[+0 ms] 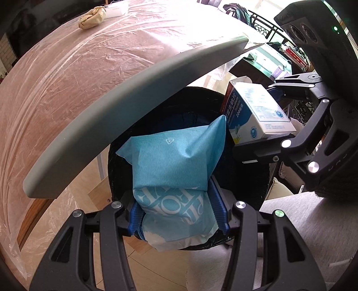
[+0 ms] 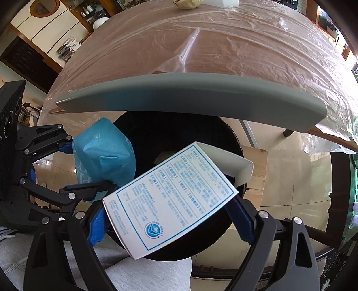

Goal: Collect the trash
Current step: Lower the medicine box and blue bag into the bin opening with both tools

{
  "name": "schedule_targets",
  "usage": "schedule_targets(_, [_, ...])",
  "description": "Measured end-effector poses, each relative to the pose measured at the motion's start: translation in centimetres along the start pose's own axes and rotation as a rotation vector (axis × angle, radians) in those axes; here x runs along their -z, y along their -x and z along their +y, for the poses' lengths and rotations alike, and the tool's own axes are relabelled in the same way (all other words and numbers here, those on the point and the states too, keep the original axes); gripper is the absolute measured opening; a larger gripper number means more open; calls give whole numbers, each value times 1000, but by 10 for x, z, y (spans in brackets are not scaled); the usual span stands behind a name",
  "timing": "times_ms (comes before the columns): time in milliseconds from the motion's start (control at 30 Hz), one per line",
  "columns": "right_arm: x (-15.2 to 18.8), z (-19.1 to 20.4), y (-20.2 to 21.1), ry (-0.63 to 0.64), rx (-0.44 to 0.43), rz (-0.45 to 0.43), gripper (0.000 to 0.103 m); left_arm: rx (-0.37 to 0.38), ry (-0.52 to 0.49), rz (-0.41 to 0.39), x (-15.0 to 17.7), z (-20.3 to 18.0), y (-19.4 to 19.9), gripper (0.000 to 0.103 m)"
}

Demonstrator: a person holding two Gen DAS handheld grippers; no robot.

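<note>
Left tool [image 1: 176,215] grips packet [image 1: 174,161]; right tool [image 2: 170,221] box [image 2: 170,201].

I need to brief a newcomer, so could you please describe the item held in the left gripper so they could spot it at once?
Find the black bin below the table edge. Above its mouth, the left gripper clamps a crumpled blue wrapper with white lettering; the box beside it is rigid and white.

I count one crumpled blue paper packet [image 1: 172,156], one white cardboard box with blue print [image 2: 172,197] and one round black bin [image 2: 179,134]. On the plastic-covered brown table [image 1: 78,73] I see one crumpled tan paper wad [image 1: 91,18]. Two black grippers with blue pads are in my views.
</note>
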State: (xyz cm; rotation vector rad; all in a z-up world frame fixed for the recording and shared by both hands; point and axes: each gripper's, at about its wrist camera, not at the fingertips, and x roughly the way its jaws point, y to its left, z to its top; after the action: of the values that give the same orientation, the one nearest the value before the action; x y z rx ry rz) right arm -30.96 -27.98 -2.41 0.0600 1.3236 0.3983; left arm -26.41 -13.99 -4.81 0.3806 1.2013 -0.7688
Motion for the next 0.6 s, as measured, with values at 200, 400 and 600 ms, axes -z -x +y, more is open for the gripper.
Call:
schedule_targets(200, [-1,1,-1,19,10,10,89,-10,-11,0,-4,-4,-3,53])
schedule_targets(400, [-3,3,-1,14,18,6,89,-21,-12,-5,-6,-6,-1,53])
schedule_targets(600, [-2,-6,1,-9,17,18,90,3,-8,-17,-6,-1,2,72])
